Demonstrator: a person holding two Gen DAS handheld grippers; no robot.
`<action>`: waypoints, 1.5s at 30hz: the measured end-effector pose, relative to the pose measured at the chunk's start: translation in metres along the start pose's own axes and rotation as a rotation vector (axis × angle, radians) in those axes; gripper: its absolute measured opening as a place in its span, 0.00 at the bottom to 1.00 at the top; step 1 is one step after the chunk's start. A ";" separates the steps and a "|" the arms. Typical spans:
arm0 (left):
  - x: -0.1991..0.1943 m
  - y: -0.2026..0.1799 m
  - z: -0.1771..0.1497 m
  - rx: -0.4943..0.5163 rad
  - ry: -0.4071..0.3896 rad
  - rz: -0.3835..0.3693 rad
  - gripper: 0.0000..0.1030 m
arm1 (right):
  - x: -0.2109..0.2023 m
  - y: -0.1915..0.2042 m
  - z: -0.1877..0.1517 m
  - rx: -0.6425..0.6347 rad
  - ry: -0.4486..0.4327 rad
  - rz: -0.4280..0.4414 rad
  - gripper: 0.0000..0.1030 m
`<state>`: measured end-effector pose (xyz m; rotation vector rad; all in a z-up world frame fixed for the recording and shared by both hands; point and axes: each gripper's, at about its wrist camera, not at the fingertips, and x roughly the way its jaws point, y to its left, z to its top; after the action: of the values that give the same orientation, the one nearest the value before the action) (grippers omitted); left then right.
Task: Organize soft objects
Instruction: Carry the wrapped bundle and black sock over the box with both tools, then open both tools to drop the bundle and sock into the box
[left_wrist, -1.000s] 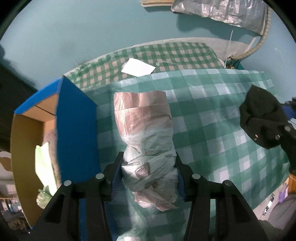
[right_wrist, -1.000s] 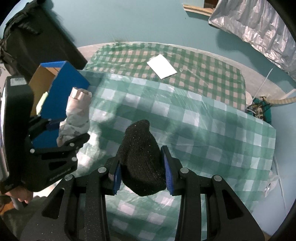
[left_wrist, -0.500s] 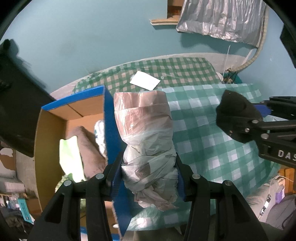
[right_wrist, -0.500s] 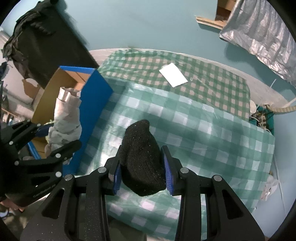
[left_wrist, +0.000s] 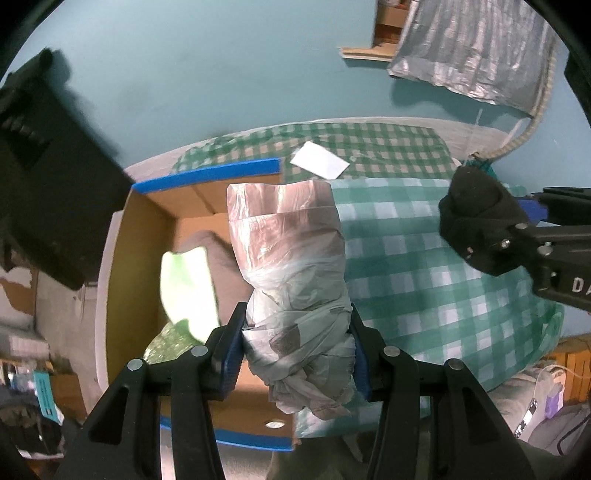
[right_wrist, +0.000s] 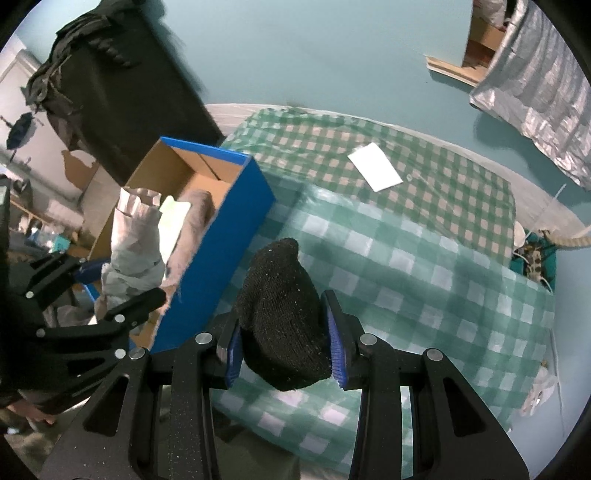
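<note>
My left gripper (left_wrist: 297, 349) is shut on a bundle wrapped in a knotted clear plastic bag (left_wrist: 291, 273), held above the open cardboard box with blue sides (left_wrist: 147, 236). The bundle also shows in the right wrist view (right_wrist: 135, 243), over the box (right_wrist: 236, 236). My right gripper (right_wrist: 284, 349) is shut on a black knitted sock (right_wrist: 282, 310), held above the green checked cloth (right_wrist: 424, 280). The sock also shows at the right of the left wrist view (left_wrist: 476, 206).
Inside the box lie a pale green cloth (left_wrist: 188, 288) and a grey-brown soft item (left_wrist: 218, 254). A white card (right_wrist: 375, 171) lies on the far checked cloth. A dark cabinet (right_wrist: 122, 96) stands behind the box. Silver foil sheeting (right_wrist: 535, 85) hangs on the teal wall.
My left gripper has carried the wrapped bundle leftward from over the cloth to above the open box. My right gripper has followed left with the sock, closer to the box.
</note>
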<state>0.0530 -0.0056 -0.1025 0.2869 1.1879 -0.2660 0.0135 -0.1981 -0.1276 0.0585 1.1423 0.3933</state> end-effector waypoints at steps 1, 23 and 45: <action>0.000 0.005 -0.001 -0.010 0.004 0.004 0.49 | 0.000 0.002 0.002 -0.004 0.001 0.003 0.36; 0.010 0.110 -0.028 -0.186 0.059 0.083 0.49 | 0.044 0.092 0.043 -0.122 0.043 0.087 0.36; 0.046 0.157 -0.048 -0.274 0.147 0.070 0.58 | 0.105 0.145 0.068 -0.181 0.130 0.107 0.37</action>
<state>0.0826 0.1557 -0.1496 0.1089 1.3402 -0.0190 0.0711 -0.0175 -0.1553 -0.0654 1.2301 0.6009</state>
